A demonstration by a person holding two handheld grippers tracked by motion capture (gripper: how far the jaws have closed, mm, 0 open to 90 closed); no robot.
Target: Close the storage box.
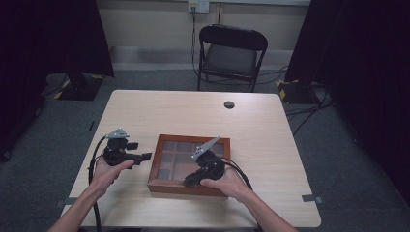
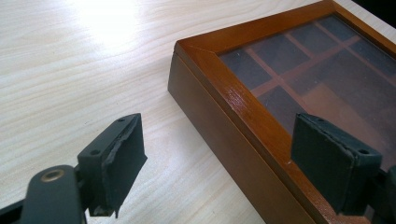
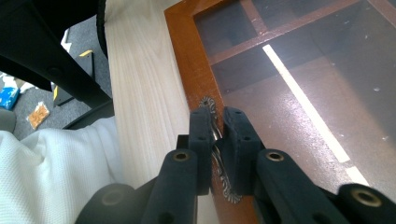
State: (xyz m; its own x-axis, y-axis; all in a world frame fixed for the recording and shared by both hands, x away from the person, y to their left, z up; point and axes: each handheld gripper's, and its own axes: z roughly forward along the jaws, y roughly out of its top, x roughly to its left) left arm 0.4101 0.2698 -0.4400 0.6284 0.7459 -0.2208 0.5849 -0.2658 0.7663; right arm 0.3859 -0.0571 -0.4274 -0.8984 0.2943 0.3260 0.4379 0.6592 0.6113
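A brown wooden box (image 1: 167, 181) with a glass lid over several compartments lies on the near middle of the light wooden table (image 1: 193, 113). My right gripper (image 1: 187, 182) reaches down at the box's front edge. In the right gripper view its jaws (image 3: 217, 126) are shut on an ornate metal clasp (image 3: 205, 101) fixed to the box's frame (image 3: 187, 60). My left gripper (image 1: 145, 156) is held level just left of the box, apart from it. It stands open (image 2: 219, 140), with the box's left corner (image 2: 243, 107) ahead of it and nothing between the pads.
A black folding chair (image 1: 232, 53) stands beyond the table's far edge. A small round cable hole (image 1: 229, 104) sits at the table's far middle. White cloth (image 3: 51, 172) shows at the near table edge in the right gripper view. Dark curtains flank the room.
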